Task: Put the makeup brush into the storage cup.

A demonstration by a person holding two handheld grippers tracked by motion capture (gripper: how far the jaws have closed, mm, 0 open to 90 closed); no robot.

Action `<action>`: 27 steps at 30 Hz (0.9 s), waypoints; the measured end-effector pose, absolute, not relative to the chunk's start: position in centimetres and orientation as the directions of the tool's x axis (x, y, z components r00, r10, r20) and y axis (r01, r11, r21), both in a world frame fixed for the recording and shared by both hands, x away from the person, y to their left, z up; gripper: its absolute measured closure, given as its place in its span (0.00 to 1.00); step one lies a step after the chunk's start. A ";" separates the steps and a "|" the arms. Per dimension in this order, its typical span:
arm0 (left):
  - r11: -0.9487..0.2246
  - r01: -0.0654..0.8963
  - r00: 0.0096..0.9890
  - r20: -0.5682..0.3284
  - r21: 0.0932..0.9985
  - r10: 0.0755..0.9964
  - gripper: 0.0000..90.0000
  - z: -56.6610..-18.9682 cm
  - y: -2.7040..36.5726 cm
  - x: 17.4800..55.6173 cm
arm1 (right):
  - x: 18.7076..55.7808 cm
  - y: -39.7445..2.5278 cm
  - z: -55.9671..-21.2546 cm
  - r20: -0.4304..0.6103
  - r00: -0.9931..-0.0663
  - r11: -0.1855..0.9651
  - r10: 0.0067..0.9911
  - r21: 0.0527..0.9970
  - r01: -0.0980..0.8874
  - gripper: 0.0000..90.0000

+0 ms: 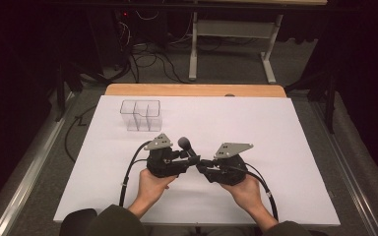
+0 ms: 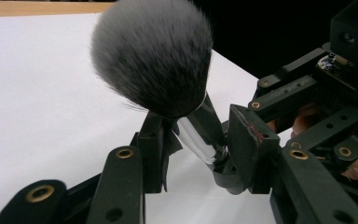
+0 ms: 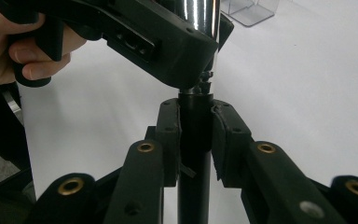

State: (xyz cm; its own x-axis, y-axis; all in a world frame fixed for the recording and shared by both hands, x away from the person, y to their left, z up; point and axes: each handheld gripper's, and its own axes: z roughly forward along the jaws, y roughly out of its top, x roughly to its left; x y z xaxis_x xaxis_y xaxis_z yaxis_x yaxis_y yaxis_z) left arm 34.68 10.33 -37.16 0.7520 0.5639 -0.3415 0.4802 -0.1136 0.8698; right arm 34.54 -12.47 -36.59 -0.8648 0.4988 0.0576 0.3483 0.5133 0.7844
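A makeup brush with a fluffy grey-black head [image 2: 154, 56], a shiny silver ferrule [image 2: 198, 137] and a black handle [image 3: 194, 140] is held between both grippers above the white sheet. My left gripper [image 2: 198, 140] is shut on the ferrule just below the bristles. My right gripper [image 3: 195, 128] is shut on the black handle, both pads pressed against it. From the high view the brush head [image 1: 184, 143] sticks up between the left gripper [image 1: 191, 158] and the right gripper [image 1: 203, 163], whose tips almost touch at the middle front of the table.
A clear plastic holder with three compartments [image 1: 141, 115] stands at the back left of the white sheet [image 1: 256, 128], also the holder [image 3: 249, 9]. A wooden table edge [image 1: 192, 90] runs behind it. Cables and a frame stand on the floor beyond.
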 end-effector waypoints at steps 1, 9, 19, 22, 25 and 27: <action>-0.112 0.481 0.752 -0.344 0.869 0.563 0.66 -37.2 10.3 34.7 | 34.5 -12.4 -36.6 0.058 -0.864 0.512 0.500 0.785 0.349 0.85; -0.116 0.478 0.759 -0.342 0.871 0.554 0.69 -37.1 10.3 34.6 | 34.5 -12.4 -36.7 0.059 -0.864 0.515 0.500 0.782 0.351 0.85; -0.117 0.508 0.762 -0.383 0.853 0.523 0.74 -37.0 10.6 34.9 | 34.5 -12.2 -36.8 0.061 -0.868 0.519 0.493 0.780 0.349 0.85; -0.111 0.514 0.764 -0.395 0.851 0.511 0.76 -37.0 10.7 34.9 | 34.5 -12.1 -36.8 0.062 -0.870 0.522 0.489 0.779 0.349 0.85; -0.117 0.509 0.766 -0.386 0.853 0.514 0.77 -36.9 10.6 34.8 | 34.5 -12.0 -36.9 0.060 -0.873 0.524 0.485 0.779 0.344 0.85; -0.117 0.510 0.766 -0.388 0.852 0.512 0.77 -36.9 10.6 34.8 | 34.4 -12.1 -36.9 0.062 -0.871 0.523 0.487 0.778 0.348 0.85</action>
